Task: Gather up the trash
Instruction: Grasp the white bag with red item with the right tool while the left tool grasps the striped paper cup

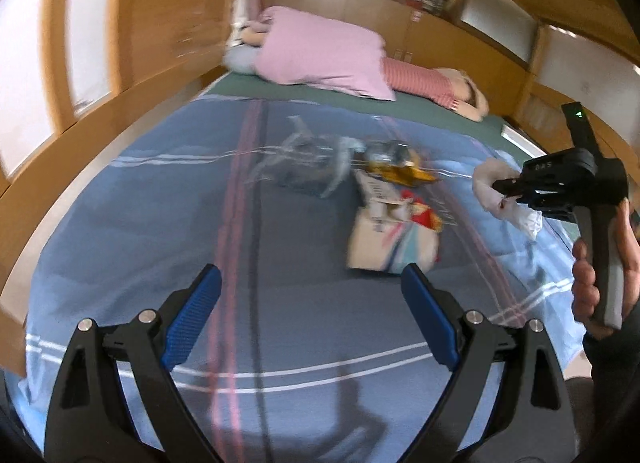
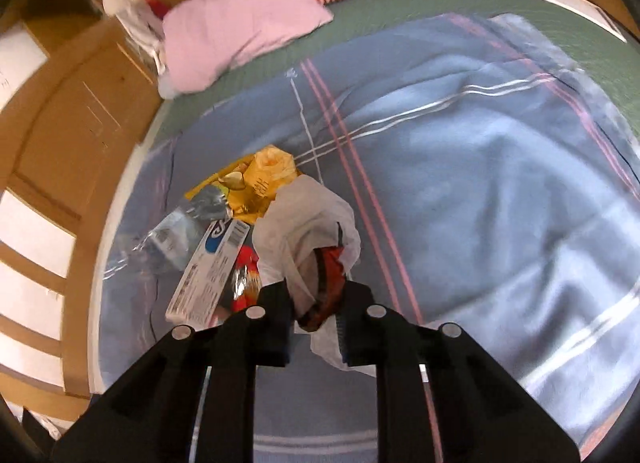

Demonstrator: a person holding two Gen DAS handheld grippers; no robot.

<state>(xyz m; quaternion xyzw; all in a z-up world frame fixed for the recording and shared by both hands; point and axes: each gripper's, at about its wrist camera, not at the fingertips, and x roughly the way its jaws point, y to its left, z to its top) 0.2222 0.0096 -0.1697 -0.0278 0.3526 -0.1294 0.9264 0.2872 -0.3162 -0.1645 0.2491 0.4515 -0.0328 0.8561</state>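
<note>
Right tongs clamped on white crumpled bag; left tongs agape, empty; blue blanket bare rightward, trash pile near bed's left edge.

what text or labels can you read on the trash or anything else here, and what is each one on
"DAS", or similar, faint: on the black body of the right gripper, left wrist view.
Barcode and fine print on the white carton: too blurred to read.
Blue oval logo on that carton: unreadable.
Dark characters on the yellow wrapper: too blurred.
Print on the pale packet: blurred, unreadable.
</note>
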